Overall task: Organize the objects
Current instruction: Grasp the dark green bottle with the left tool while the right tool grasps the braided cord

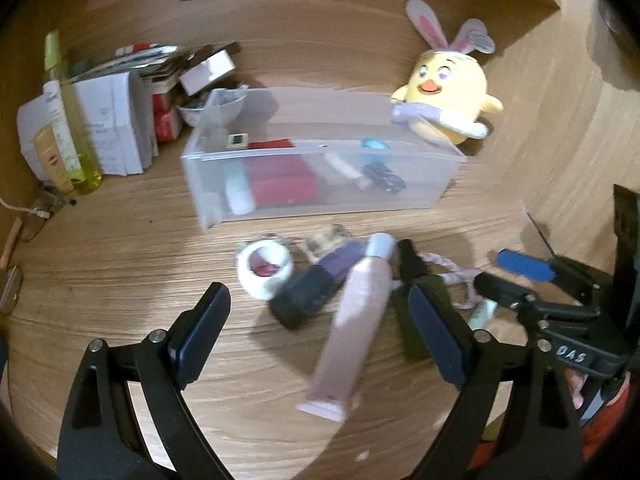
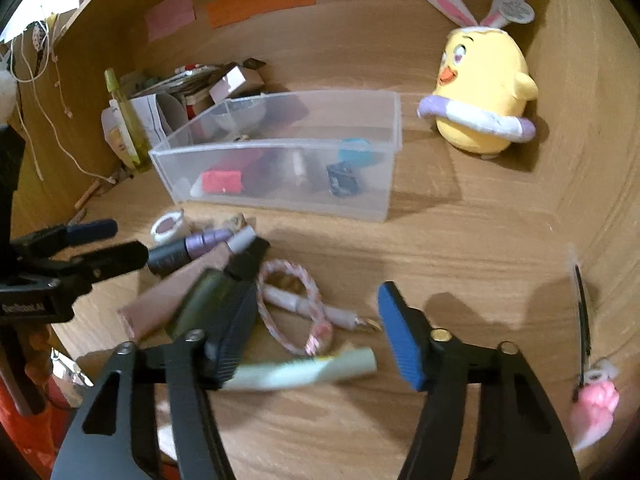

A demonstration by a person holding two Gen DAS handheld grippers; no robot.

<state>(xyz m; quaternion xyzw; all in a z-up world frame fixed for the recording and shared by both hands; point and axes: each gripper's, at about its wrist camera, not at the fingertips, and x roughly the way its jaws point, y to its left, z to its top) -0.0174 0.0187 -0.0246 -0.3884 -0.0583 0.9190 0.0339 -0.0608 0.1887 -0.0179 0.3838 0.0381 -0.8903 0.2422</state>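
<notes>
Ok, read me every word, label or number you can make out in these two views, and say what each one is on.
"DAS": white letters on the black body of the right gripper, seen from the left wrist view.
"GenRobot.AI", partly blurred: on the black body of the left gripper, seen from the right wrist view.
Too blurred to read: print on the white cardboard boxes, yellow-green bottle label, plush chick's heart tag, orange paper note.

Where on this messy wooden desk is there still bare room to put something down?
Bare wood lies between the clear bin and the yellow chick toy, and on toward the hair clip at the right edge. The strip in front of the bin is crowded: tape roll, pink tube, braided cable. The boxes fill the back left corner.
</notes>
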